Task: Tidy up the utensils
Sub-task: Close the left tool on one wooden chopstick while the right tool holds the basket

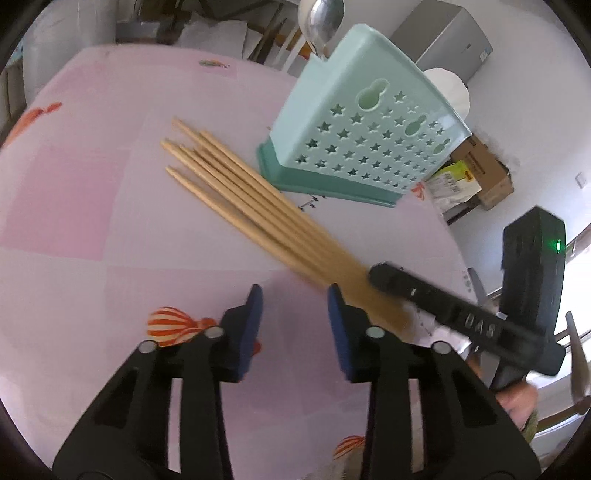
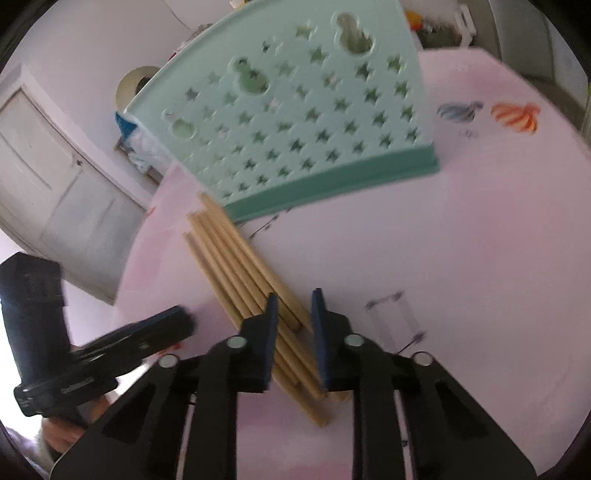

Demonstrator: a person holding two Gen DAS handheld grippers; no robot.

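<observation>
Several wooden chopsticks (image 1: 236, 184) lie in a loose bundle on the pink tablecloth (image 1: 92, 203), beside a mint-green holder (image 1: 369, 140) with star-shaped holes. A metal spoon (image 1: 321, 18) stands in the holder. My left gripper (image 1: 295, 317) hovers open at the near left of the bundle's thick ends, with only cloth between its blue pads. In the right wrist view, my right gripper (image 2: 293, 325) sits over the chopsticks (image 2: 236, 266), its pads drawn in narrowly on a few of them while others lie outside. The holder (image 2: 295, 122) stands just beyond. The right gripper (image 1: 384, 277) covers the thick ends.
The table's edge runs close on the right in the left wrist view, with a cardboard box (image 1: 484, 173) and a grey cabinet (image 1: 443, 33) beyond. A white door (image 2: 48, 166) stands past the table. A person's hand (image 2: 55, 435) holds the left gripper (image 2: 173, 325).
</observation>
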